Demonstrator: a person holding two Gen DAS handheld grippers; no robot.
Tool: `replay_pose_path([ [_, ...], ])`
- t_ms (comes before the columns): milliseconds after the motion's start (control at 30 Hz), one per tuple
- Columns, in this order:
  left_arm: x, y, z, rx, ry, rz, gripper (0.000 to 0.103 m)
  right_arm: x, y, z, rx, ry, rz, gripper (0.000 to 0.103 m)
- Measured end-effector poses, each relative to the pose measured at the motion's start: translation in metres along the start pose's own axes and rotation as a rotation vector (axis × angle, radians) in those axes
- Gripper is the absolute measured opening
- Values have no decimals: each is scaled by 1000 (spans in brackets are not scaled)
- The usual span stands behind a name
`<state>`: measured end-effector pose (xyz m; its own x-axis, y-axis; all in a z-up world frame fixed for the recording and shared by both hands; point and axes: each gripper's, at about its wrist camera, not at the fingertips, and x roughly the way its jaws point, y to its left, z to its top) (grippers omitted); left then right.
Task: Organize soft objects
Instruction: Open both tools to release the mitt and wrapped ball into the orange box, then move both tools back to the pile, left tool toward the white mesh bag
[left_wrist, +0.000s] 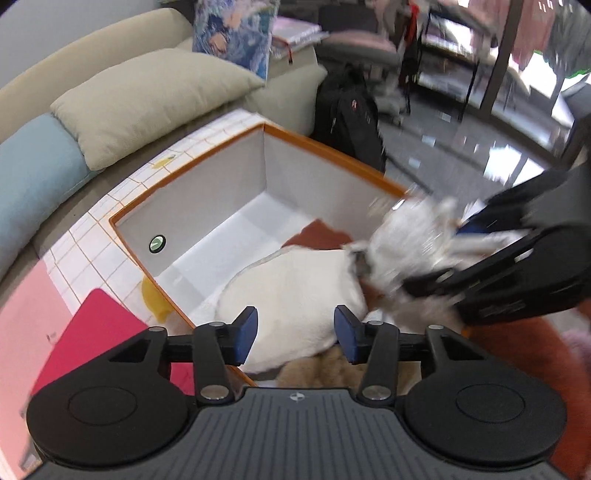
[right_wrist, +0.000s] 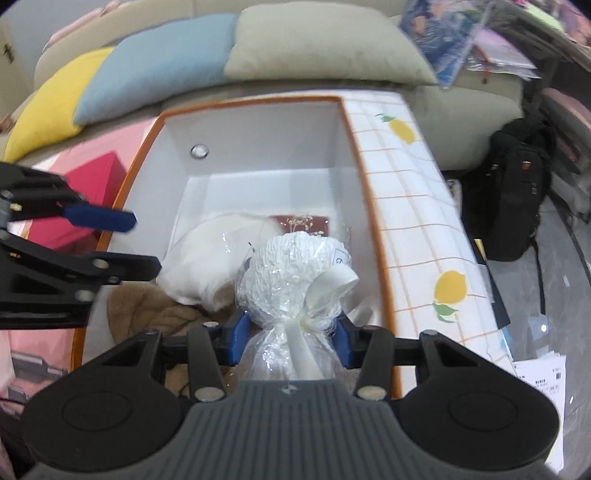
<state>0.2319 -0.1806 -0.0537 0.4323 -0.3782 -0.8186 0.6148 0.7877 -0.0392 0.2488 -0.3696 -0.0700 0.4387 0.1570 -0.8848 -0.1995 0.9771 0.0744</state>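
Note:
A white storage box with an orange rim (left_wrist: 184, 173) (right_wrist: 251, 101) holds a white pillow (left_wrist: 295, 288) (right_wrist: 210, 258), a dark brown item (left_wrist: 317, 236) (right_wrist: 299, 221) and a tan fleece (left_wrist: 325, 365) (right_wrist: 155, 310). My left gripper (left_wrist: 295, 334) (right_wrist: 129, 240) hangs open just above the near end of the white pillow, its pads not pressing on it. My right gripper (right_wrist: 291, 339) (left_wrist: 480, 258) is shut on a white plush ball wrapped in clear plastic (right_wrist: 295, 269) (left_wrist: 406, 236), held over the box's near right side, above the pillow.
The box's fabric lid (right_wrist: 417, 206), white with a lemon print, hangs on the right. A sofa behind carries yellow (right_wrist: 55, 110), blue (right_wrist: 159, 62) and beige (right_wrist: 325, 44) cushions. A red box (left_wrist: 96, 332) stands left of the storage box. A black backpack (right_wrist: 517, 192) sits on the floor.

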Motion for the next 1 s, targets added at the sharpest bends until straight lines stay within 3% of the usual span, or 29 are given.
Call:
replay_pose_path([
  [167, -29, -1, -12, -74, -53, 8, 56, 18, 5, 10, -80, 92, 12, 46],
  [333, -43, 6, -29, -182, -33, 57, 56, 39, 3, 15, -93, 202, 6, 46],
  [500, -55, 11, -43, -259, -35, 61, 56, 50, 20, 13, -208, 242, -82, 47],
  [733, -69, 14, -59, -312, -44, 69, 56, 53, 26, 14, -243, 269, -107, 51],
  [867, -79, 17, -67, -335, -60, 70, 60, 43, 28, 15, -261, 257, -136, 63],
  [1000, -89, 21, -74, -362, -80, 54, 61, 29, 33, 16, -263, 234, -148, 66],
])
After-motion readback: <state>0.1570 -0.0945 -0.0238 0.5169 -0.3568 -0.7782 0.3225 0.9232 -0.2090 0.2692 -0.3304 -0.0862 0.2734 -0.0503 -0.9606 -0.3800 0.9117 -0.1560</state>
